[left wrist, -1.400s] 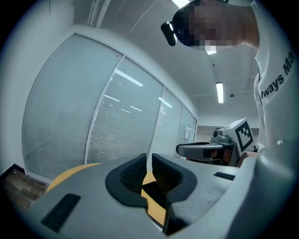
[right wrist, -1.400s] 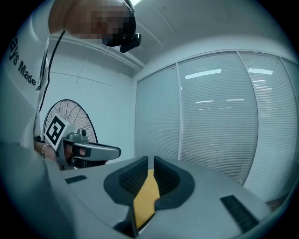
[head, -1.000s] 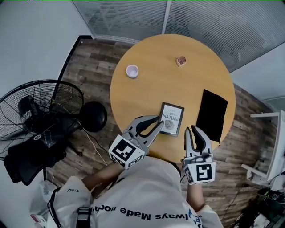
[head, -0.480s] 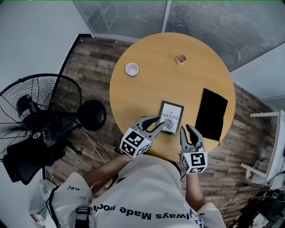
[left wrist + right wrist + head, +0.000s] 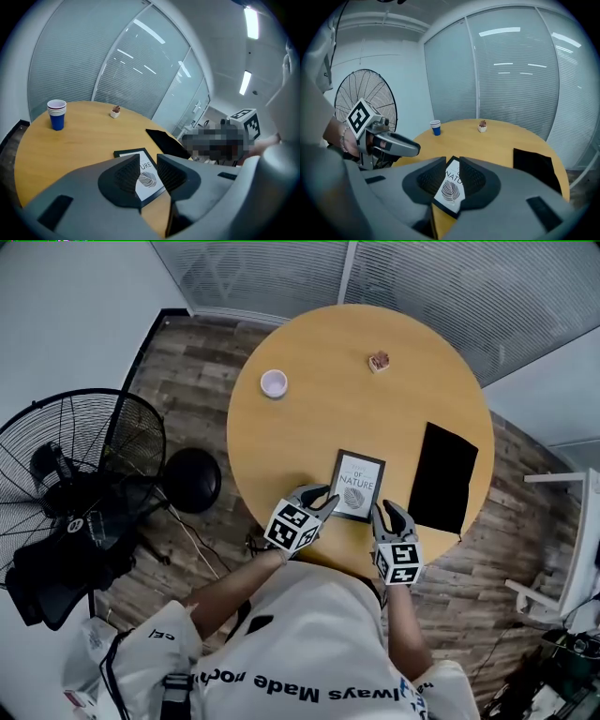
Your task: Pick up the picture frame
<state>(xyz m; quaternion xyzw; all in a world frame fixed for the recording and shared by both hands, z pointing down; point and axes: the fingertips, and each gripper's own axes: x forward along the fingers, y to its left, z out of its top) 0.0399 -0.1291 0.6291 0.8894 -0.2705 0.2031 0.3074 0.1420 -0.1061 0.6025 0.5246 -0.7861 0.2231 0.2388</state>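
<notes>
Picture frame (image 5: 356, 485) is lying flat on the round wooden table (image 5: 309, 427), close to the near edge, same spot as 1 second ago, nobody's lifted it. What's changed is the 2 grippers: both have slid in toward it. Left gripper (image 5: 323, 501) now has its tips right at the frame's near left corner, and its jaws look a lot less spread than they were 1 second back. Its own view shows a narrow gap between the pads with the frame's leaf print visible through it, nothing pinched. Right gripper (image 5: 385, 512) sits just off the near right corner, jaws also a bit apart, and its view looks down the gap at the frame from that side. Can't tell if either one is actually touching the frame.

Other stuff on the table: a black mat (image 5: 442, 478) just right of the frame, a cup (image 5: 274, 383) far left, a tiny potted plant (image 5: 379, 361) at the far side. Big fan (image 5: 84, 465) stands on the floor to the left.
</notes>
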